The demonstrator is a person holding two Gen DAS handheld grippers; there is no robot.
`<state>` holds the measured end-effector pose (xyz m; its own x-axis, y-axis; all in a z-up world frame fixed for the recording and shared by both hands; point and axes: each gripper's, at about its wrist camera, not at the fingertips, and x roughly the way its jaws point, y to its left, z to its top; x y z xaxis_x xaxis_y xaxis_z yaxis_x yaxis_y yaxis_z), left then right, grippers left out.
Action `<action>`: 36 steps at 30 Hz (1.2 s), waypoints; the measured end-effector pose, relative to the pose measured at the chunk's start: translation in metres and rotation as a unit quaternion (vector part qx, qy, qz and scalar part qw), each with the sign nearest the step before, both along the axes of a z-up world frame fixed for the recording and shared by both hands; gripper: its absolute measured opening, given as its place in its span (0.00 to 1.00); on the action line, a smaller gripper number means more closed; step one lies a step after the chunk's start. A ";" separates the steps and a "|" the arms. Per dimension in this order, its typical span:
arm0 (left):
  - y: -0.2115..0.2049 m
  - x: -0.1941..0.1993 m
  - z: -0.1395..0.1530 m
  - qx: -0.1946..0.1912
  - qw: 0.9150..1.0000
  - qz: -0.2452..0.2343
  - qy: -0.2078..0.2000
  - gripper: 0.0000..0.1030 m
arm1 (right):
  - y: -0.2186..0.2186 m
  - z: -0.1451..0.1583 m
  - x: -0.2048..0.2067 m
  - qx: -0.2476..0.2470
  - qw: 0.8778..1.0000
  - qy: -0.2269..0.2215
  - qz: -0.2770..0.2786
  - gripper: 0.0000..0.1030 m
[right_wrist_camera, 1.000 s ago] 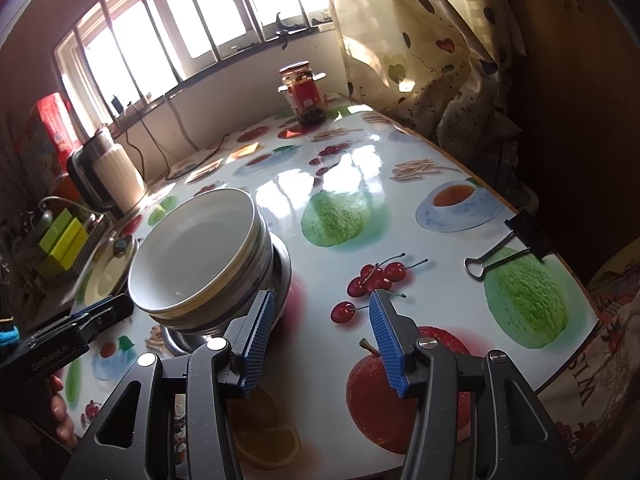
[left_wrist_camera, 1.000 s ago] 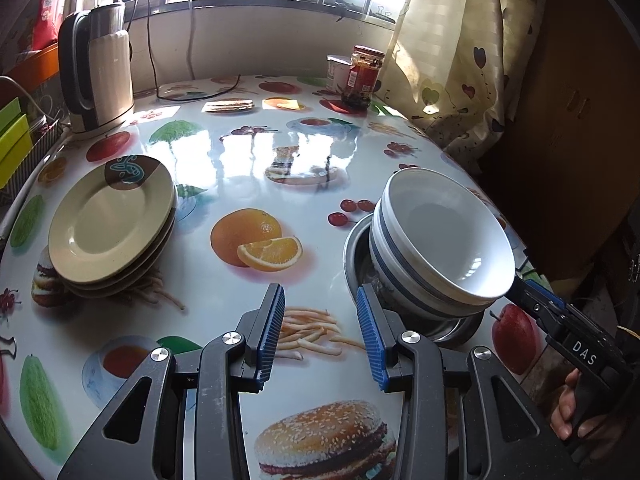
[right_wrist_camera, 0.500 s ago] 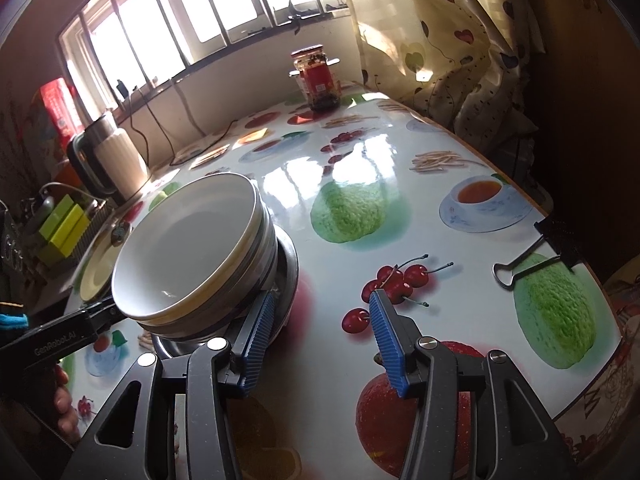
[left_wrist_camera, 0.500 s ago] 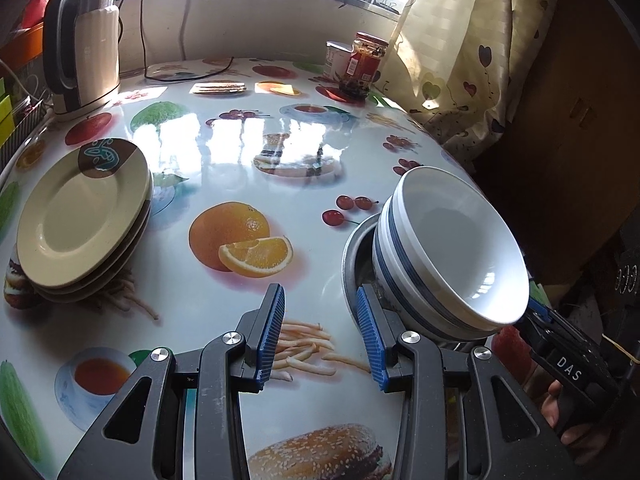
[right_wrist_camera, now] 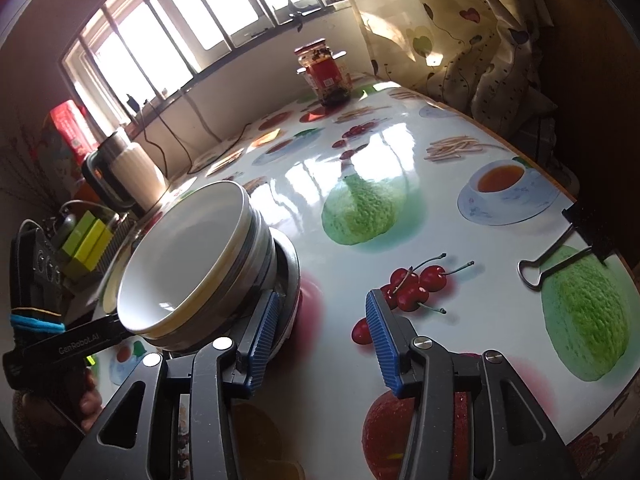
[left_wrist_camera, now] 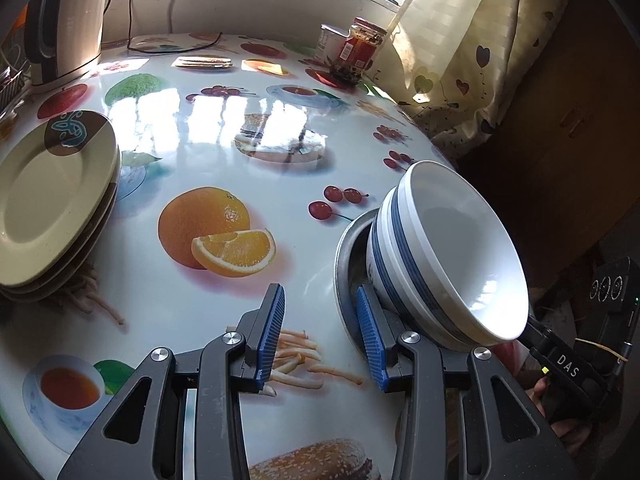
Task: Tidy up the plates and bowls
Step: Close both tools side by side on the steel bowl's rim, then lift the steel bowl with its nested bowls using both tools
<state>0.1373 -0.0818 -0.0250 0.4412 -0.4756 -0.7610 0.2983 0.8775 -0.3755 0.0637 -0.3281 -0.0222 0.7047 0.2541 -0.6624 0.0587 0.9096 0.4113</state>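
Landmark: the stack of white bowls with blue bands (left_wrist_camera: 448,256), nested and tilted, sitting in a shallow metal dish (left_wrist_camera: 345,256) on the counter (left_wrist_camera: 224,148), close to its edge.
Bowls, from the right wrist: the same stack (right_wrist_camera: 188,268) leans toward the left side of that view, its open mouth turned away from the metal dish (right_wrist_camera: 291,276) beneath it.
Left claw: the left claw (left_wrist_camera: 322,340) sits low at the near side of the stack; its blue pads (left_wrist_camera: 272,332) stand apart with only the printed cloth between them. One pad lies just beside the dish rim and the lowest bowl; whether it touches them I cannot tell.
Right claw: the right claw (right_wrist_camera: 322,340) is at the opposite side of the stack; its jaws have just been narrowing, but a clear gap remains and nothing lies between them. The pad nearer the stack (right_wrist_camera: 262,336) lies against the dish rim under the bowls; contact cannot be judged.
Plates: a stack of cream plates (left_wrist_camera: 48,208), the top one with a brown patterned patch, lies well apart from the bowls across the counter, with a printed orange between.
Kettle: a white and black kettle (left_wrist_camera: 66,20) stands at the back, beyond the plates.
Jar: a red-labelled jar (left_wrist_camera: 358,54) stands far behind the bowls, near the curtain (left_wrist_camera: 452,52).
Binder clip: a black binder clip (right_wrist_camera: 568,248) lies at the counter edge, well apart from the bowls.
Hands: a hand (right_wrist_camera: 86,396) grips the left claw's handle, and fingers (left_wrist_camera: 540,390) show at the right claw's handle.
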 end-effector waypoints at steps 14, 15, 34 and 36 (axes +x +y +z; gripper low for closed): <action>0.002 0.002 -0.003 -0.029 1.000 -0.008 0.004 0.29 | -0.010 -0.009 0.004 0.095 0.995 -0.003 0.024 0.21; 0.002 0.002 -0.003 -0.028 1.000 -0.009 0.003 0.28 | -0.010 -0.009 0.003 0.098 0.995 -0.005 0.026 0.21; -0.001 0.004 -0.004 -0.040 0.999 -0.018 0.005 0.18 | -0.018 -0.017 0.004 0.163 0.986 -0.007 0.036 0.16; -0.002 0.005 -0.004 -0.039 0.999 -0.018 0.004 0.17 | -0.019 -0.018 0.004 0.172 0.984 -0.007 0.037 0.16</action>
<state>0.1421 -0.0842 -0.0295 0.4170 -0.5496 -0.7239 0.3264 0.8339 -0.4451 0.0677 -0.3472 -0.0407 0.6847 0.5121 -0.5185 -0.0108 0.7185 0.6954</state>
